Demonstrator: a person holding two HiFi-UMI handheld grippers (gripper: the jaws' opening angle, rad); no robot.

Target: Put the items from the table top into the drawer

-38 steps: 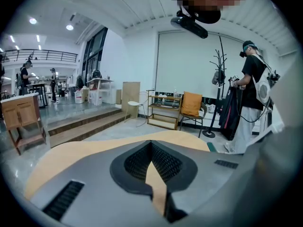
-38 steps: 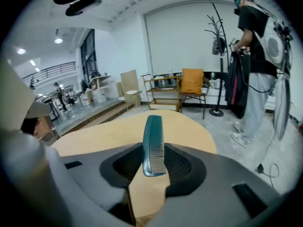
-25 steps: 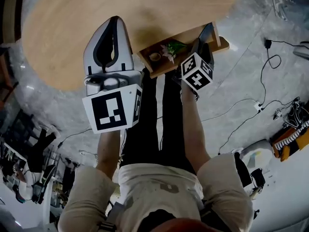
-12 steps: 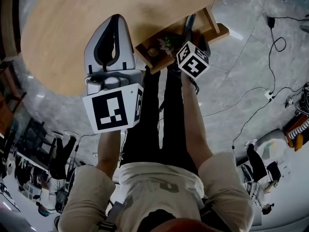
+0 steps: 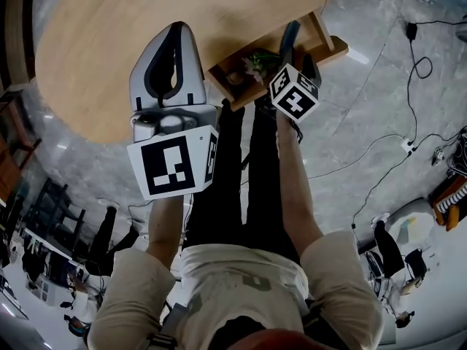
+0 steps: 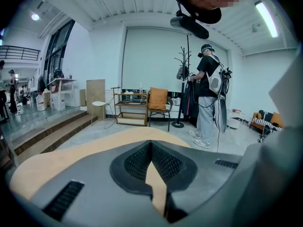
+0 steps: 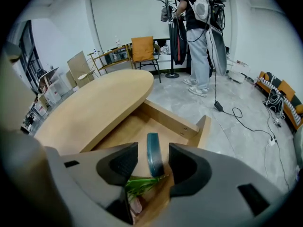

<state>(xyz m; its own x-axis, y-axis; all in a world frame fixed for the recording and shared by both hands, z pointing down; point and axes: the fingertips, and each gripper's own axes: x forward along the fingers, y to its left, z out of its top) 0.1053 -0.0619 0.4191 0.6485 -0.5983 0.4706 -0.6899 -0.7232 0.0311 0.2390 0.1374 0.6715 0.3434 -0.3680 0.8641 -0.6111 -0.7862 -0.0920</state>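
In the head view, an open drawer (image 5: 332, 53) is seen at the near right edge of a round wooden table (image 5: 95, 42). The left gripper (image 5: 174, 29) is held above the table top, and the right gripper (image 5: 298, 49) is pointed down into the drawer. In the left gripper view the jaws are closed tip to tip and nothing is held. In the right gripper view the jaws have just been opening and stand apart, with a teal item (image 7: 154, 150) upright between them, apparently not pressed. The gripper should probably be drawn straight out, so that the item is not tipped. The item is thin and dark, seen edge-on, and stands in the drawer beside a green plant (image 7: 142, 183).
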